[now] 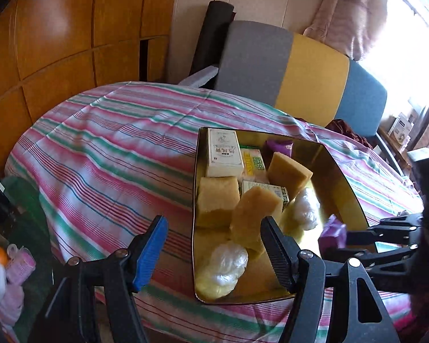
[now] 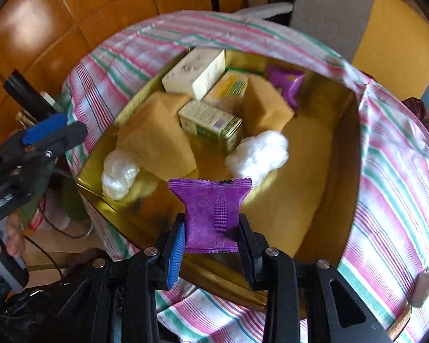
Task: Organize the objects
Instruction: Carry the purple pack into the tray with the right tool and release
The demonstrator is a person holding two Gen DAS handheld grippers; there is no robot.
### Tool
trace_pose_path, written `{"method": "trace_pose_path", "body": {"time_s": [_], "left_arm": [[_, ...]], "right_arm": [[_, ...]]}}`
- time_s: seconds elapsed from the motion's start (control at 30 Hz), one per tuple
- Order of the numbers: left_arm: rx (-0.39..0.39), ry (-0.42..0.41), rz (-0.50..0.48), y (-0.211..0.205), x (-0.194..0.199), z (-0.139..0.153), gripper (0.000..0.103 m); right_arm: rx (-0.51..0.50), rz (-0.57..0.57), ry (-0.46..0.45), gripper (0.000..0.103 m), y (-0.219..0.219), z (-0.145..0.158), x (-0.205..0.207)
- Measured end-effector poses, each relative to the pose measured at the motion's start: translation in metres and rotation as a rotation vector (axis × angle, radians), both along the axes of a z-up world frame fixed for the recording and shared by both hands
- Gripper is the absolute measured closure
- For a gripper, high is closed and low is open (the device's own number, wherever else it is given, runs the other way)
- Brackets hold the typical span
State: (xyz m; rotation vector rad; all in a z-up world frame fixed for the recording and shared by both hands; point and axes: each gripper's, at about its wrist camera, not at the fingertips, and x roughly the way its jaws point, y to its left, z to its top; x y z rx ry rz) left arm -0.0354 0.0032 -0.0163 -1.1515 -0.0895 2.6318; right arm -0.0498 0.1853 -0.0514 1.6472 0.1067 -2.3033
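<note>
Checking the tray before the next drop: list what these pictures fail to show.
- Right wrist view: bottom of the gold metal tray under the purple foil packet, gripped by the right tongs.
- Left wrist view: the same packet, blurred, partly behind the left tongs.
- Both views: print on the small green-and-white carton, too small.

Print on the cream box (image 1: 223,153) and green-and-white cartons (image 2: 211,120), too blurred to read.

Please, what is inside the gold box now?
Inside the gold box: sponges, cartons, two white plastic wads, one purple packet. Anything beneath them is hidden.
</note>
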Motion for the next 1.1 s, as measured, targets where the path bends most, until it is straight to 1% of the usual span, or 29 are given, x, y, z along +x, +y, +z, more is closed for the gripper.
{"method": "trace_pose_path", "body": {"time_s": [0.2, 0.33, 0.47, 0.5, 0.6, 0.77, 0.87, 0.97, 1.1], "left_arm": [[0.007, -0.006, -0.02, 0.004, 0.001, -0.004, 0.032], [0.008, -0.017, -0.018, 0.004, -0.001, -0.007, 0.031], [0.009, -0.021, -0.009, 0.0, -0.003, -0.009, 0.029], [0.01, -0.02, -0.007, 0.0, -0.003, -0.009, 0.029], [0.008, -0.016, -0.004, -0.001, -0.003, -0.007, 0.028], [-0.004, 0.002, -0.01, 0.002, 0.0, -0.003, 0.028], [-0.012, 0.016, -0.018, 0.004, 0.002, 0.001, 0.028], [-0.021, 0.026, -0.025, 0.008, 0.004, 0.004, 0.028], [-0.033, 0.038, -0.037, 0.013, 0.008, 0.007, 0.028]], "right_arm": [[0.029, 0.029, -0.053, 0.069, -0.016, -0.021, -0.008], [0.017, 0.024, -0.065, 0.068, -0.019, -0.027, -0.012], [-0.026, 0.007, -0.064, 0.06, -0.015, -0.027, -0.012], [-0.031, 0.001, -0.063, 0.059, -0.013, -0.027, -0.011], [-0.059, -0.01, -0.049, 0.058, -0.008, -0.022, -0.007], [-0.097, -0.037, 0.026, 0.054, 0.002, -0.004, 0.008], [-0.105, -0.071, 0.072, 0.054, 0.005, 0.009, 0.016], [-0.118, -0.107, 0.096, 0.054, 0.013, 0.019, 0.018], [-0.128, -0.15, 0.119, 0.054, 0.03, 0.03, 0.031]]}}
